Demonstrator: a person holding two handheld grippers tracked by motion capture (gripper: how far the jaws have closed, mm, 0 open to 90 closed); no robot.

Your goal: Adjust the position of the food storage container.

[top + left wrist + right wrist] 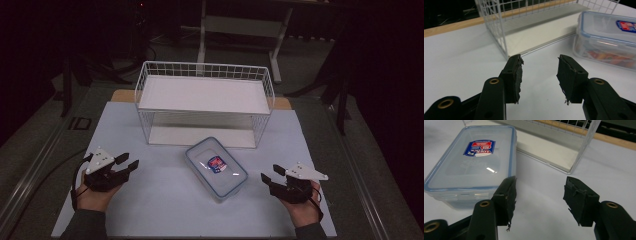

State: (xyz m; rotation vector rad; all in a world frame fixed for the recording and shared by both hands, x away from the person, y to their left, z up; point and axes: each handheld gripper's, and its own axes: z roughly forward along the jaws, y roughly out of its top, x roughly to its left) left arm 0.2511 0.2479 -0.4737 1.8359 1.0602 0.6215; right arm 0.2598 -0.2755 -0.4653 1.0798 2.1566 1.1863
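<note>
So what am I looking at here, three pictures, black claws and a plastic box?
A person sits at a table holding a hand tool in each hand: the left gripper and the right gripper. One picture comes from a camera overhead; the other two come from small cameras riding on each tool, looking along its black fingers. On the table lie a clear plastic box with a blue-rimmed lid and, behind it, a white wire shelf. Both tools are open and hold nothing.

Left claw (129,161) low at the near left, jaws apart with nothing between them, held from behind by the left hand (92,192). Right claw (270,174) mirrors it at near right, jaws apart and empty, right hand (305,205) behind; both angle inward.
</note>
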